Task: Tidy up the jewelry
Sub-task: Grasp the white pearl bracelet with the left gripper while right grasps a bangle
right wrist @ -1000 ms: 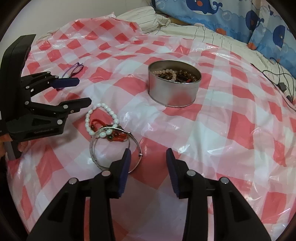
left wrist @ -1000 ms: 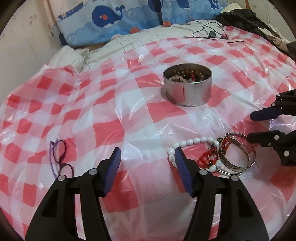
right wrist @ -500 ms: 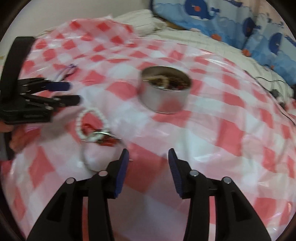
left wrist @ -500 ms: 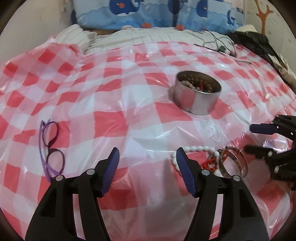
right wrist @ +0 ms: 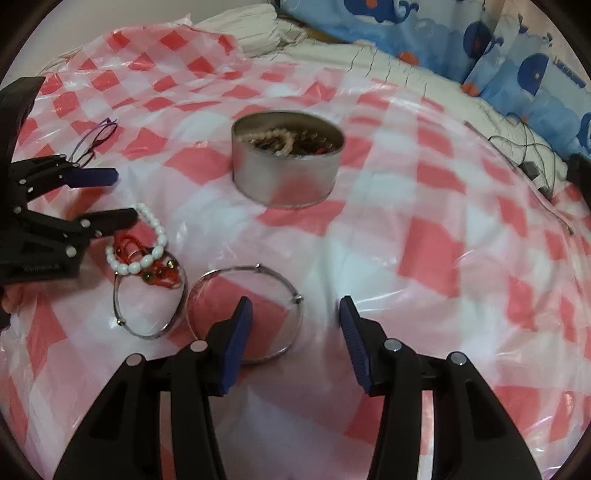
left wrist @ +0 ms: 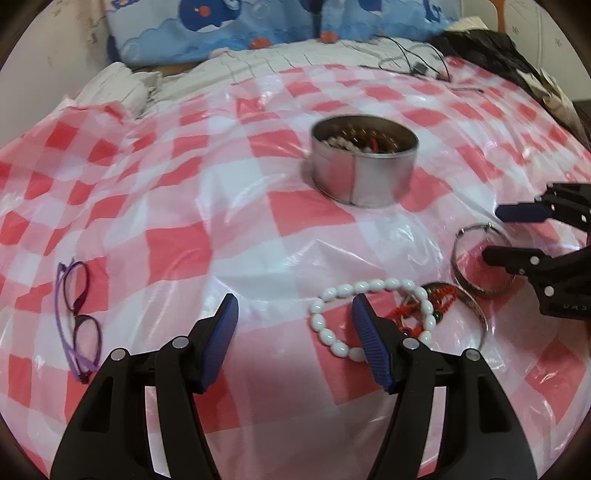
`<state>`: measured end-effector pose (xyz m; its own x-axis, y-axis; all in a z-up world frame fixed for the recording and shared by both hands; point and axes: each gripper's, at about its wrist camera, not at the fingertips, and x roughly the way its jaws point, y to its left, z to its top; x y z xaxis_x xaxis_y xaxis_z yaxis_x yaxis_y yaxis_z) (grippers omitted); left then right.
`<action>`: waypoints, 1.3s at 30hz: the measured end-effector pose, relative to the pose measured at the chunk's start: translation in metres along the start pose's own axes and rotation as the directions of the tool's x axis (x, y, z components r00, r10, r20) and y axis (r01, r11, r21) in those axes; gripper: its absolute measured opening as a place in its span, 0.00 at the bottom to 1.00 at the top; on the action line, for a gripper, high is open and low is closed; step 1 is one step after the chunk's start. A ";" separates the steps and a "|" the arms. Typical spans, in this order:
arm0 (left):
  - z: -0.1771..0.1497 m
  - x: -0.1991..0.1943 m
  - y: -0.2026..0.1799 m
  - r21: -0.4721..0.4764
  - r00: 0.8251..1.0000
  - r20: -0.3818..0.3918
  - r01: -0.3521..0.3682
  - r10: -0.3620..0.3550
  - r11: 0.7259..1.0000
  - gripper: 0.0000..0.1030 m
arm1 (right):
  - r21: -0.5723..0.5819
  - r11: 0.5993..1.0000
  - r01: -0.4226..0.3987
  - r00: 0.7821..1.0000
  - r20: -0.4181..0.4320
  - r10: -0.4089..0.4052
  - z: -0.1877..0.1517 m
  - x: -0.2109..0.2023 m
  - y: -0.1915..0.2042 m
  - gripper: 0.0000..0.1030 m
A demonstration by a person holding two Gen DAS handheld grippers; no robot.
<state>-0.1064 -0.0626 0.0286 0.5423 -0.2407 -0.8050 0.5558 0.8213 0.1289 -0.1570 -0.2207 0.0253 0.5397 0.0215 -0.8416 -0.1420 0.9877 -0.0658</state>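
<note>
A round metal tin (left wrist: 364, 173) (right wrist: 286, 177) with beaded jewelry inside stands mid-sheet. In front of it lie a white bead bracelet (left wrist: 332, 338) (right wrist: 157, 230), a red cord bracelet (left wrist: 441, 295) (right wrist: 127, 243) and a silver bangle (left wrist: 480, 314) (right wrist: 118, 306), overlapping in a pile. A second silver bangle (left wrist: 458, 258) (right wrist: 258, 266) lies apart from them. My right gripper (right wrist: 295, 306) (left wrist: 493, 234) is open; one finger hangs over that bangle's inside and its near rim sits between the jaws, untouched. My left gripper (left wrist: 295, 306) (right wrist: 123, 197) is open just above the bead bracelet and holds nothing.
Everything rests on a crinkled red-and-white checked plastic sheet (left wrist: 184, 236) spread over a bed. Purple glasses (left wrist: 79, 308) (right wrist: 96, 138) lie at the left. Whale-print pillows (left wrist: 221, 29), cables (left wrist: 417, 66) and dark clothing (left wrist: 498, 48) line the far side.
One silver bangle has slid out of the pile and now lies alone under my right gripper, whose jaws stand a little wider. My left gripper has shifted slightly over the beads.
</note>
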 end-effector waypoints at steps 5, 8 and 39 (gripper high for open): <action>-0.001 -0.002 -0.010 0.035 0.998 -0.003 0.061 -0.061 0.998 0.16 | -0.016 1.000 -0.009 1.000 0.003 0.009 -0.001 -0.002 0.005 0.27; -0.002 -0.006 -0.013 0.054 0.998 0.007 0.068 -0.069 0.996 0.07 | -0.007 1.000 -0.025 1.000 0.008 0.025 -0.001 -0.005 0.005 0.06; 0.025 -0.054 0.009 -0.081 0.971 0.160 0.191 -0.177 0.978 0.06 | 0.039 0.995 -0.092 0.983 0.164 0.085 0.013 -0.043 -0.005 0.05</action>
<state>-0.1151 -0.0548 0.0876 0.5291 -0.4618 -0.7119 0.5968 0.7989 -0.0747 -0.1687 -0.2244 0.0686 0.6546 0.1302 -0.7447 -0.1586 0.9868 0.0332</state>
